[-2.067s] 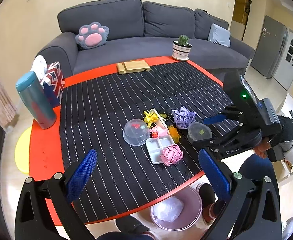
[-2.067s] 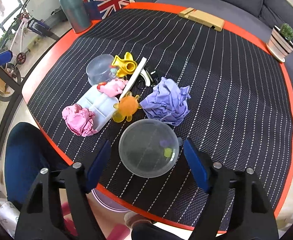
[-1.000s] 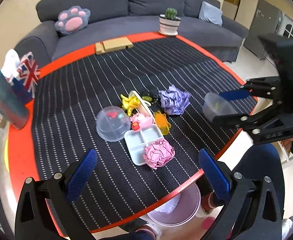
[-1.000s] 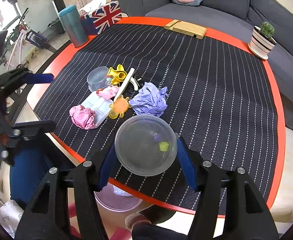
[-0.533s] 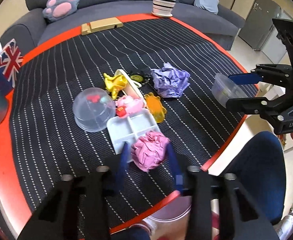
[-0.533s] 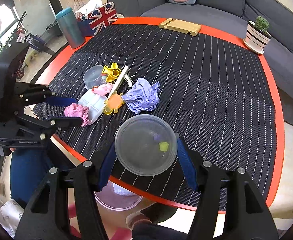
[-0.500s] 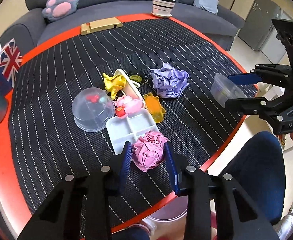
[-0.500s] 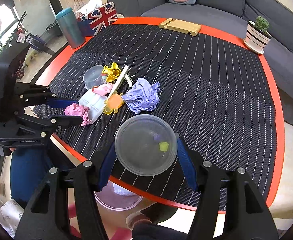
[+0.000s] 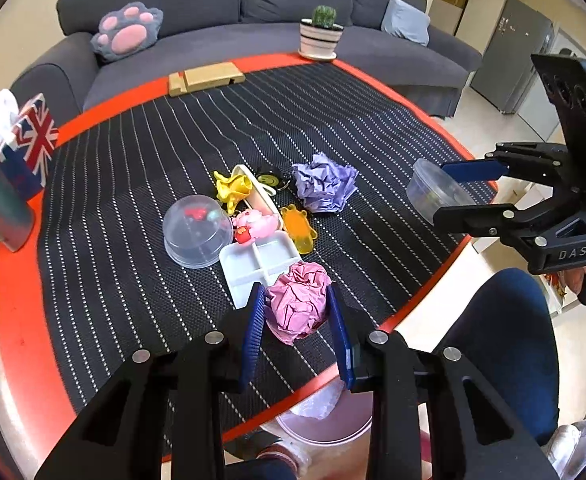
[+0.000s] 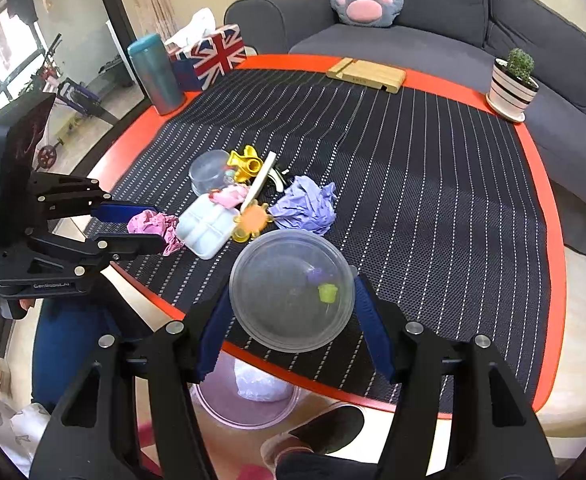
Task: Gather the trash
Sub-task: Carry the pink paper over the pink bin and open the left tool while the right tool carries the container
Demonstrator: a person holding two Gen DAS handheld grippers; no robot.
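Note:
My left gripper (image 9: pixel 296 312) is shut on a crumpled pink paper ball (image 9: pixel 297 307) near the table's front edge, beside a white divided tray (image 9: pixel 249 266). It shows in the right wrist view too (image 10: pixel 153 222). My right gripper (image 10: pixel 291 308) is shut on a clear plastic bowl (image 10: pixel 291 290) with small scraps inside, held above the table edge; it also shows in the left wrist view (image 9: pixel 433 192). A crumpled purple paper ball (image 9: pixel 325 188) lies mid-table. A pink bin (image 10: pixel 249 404) with a white wad stands on the floor below.
On the striped mat (image 9: pixel 333 120) lie a clear dome lid (image 9: pixel 197 230), yellow, pink and orange toys (image 9: pixel 299 228). A teal tumbler (image 10: pixel 155 74), Union Jack tissue box (image 10: pixel 213 54), wooden block (image 10: pixel 367 74) and potted cactus (image 10: pixel 511 80) stand at the rim. A sofa is behind.
My left gripper moved down to the pink paper ball and closed on it. My right gripper closed on the clear bowl and lifted it toward the table edge.

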